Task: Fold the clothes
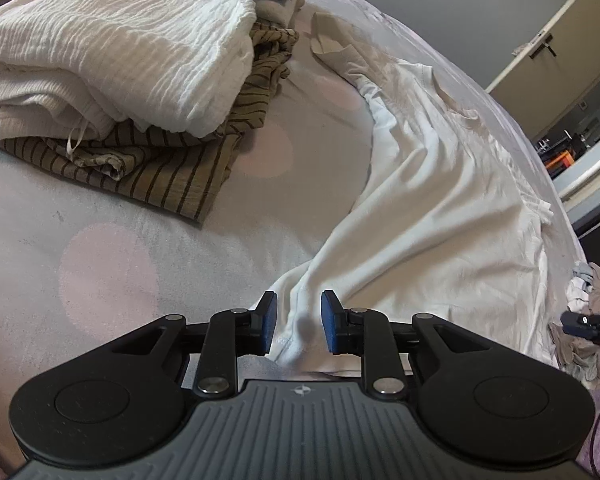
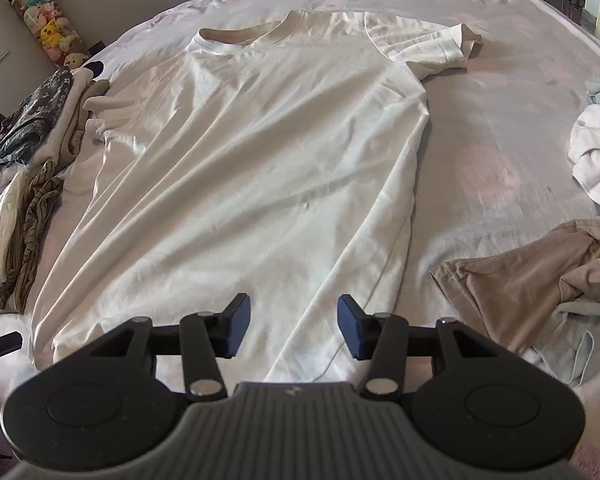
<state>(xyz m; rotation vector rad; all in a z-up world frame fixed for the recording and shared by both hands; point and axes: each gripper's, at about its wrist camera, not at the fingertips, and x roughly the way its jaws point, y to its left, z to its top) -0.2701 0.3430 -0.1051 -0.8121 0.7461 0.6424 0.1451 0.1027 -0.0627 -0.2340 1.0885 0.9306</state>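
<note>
— While we hover both tools over the near edge of the bed [image 2: 500,92], how are our fingers set?

— Spread on both sides. The left gripper [image 1: 298,322] has its blue pads apart with the hem of the white T-shirt [image 2: 236,168] lying between them, nothing pinched yet. The right gripper [image 2: 293,326] is spread wider, low over the hem nearer its right corner, holding nothing either.

— Why there?

— We judge it is the start of a fold: two corners of the hem are the natural handles, and taking both lets us lift the bottom evenly instead of dragging one side.

— And the shirt itself?

— It lies face up in the middle of the bed, hem near us, collar far. Long diagonal creases run through the body, and its left edge is rumpled into a ridge. The right sleeve is laid out flat; the left sleeve is bunched beside the stack.

— What else is around it?

— Near right, a beige garment [image 2: 532,280] lies crumpled, with a white one [image 2: 592,160] beyond it, presumably waiting their turn. On the left sits the folded stack [image 1: 112,60], a white crinkled piece on a striped one [image 1: 172,168], with a floral garment [image 2: 36,120] farther back. In the far left corner stands a column of plush toys [image 2: 48,20].
</note>
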